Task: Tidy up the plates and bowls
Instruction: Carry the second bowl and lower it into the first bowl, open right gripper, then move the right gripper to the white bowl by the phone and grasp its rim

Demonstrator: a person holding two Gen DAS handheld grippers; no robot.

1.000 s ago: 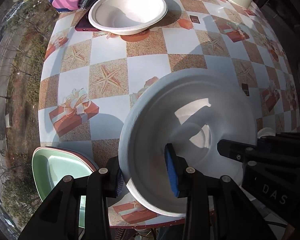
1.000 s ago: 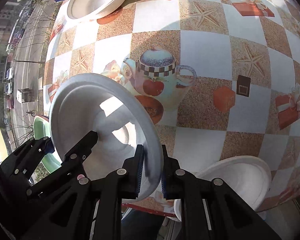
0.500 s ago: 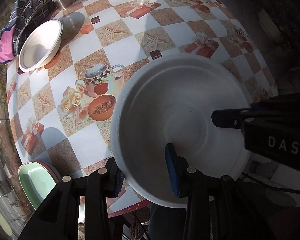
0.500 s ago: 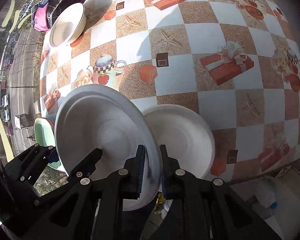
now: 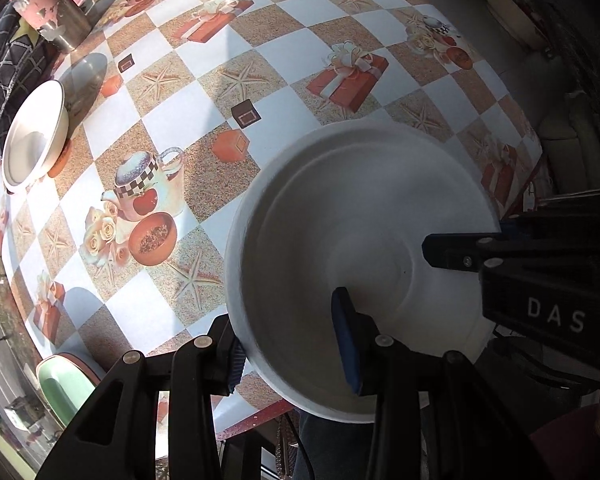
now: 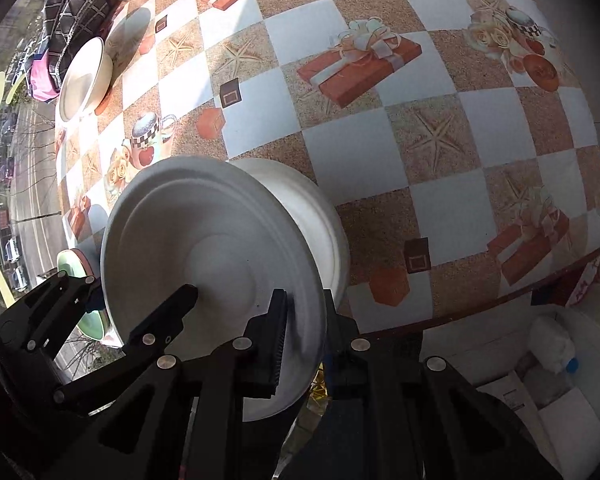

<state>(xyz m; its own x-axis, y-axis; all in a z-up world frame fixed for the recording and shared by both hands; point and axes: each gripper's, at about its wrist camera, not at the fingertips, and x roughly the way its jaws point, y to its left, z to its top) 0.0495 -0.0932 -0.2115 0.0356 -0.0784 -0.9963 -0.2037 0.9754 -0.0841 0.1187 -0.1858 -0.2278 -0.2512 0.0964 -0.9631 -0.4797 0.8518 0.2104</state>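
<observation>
Both tools hold one white plate [image 5: 340, 248]: the right tool [image 6: 304, 332] is clamped tight on its rim, while the left tool [image 5: 288, 340] straddles the opposite rim with jaws partly apart, the outer pad at the edge and the inner pad looking clear of the surface, so I can't confirm it is pinching. Largest landmark is the tabletop [image 5: 260, 64]; the plate hangs tilted over its near edge, directly above a second white bowl [image 6: 320, 216] resting there, empty as far as visible. It looks like moulded-pulp disposable ware: very light, fairly stiff but crushable, matte and not slippery, so grip the rim only and gently. Another empty cream bowl [image 5: 32, 136] sits at the tabletop's far-left side. A green dish [image 5: 64, 384] at the near-left corner also looks empty.
</observation>
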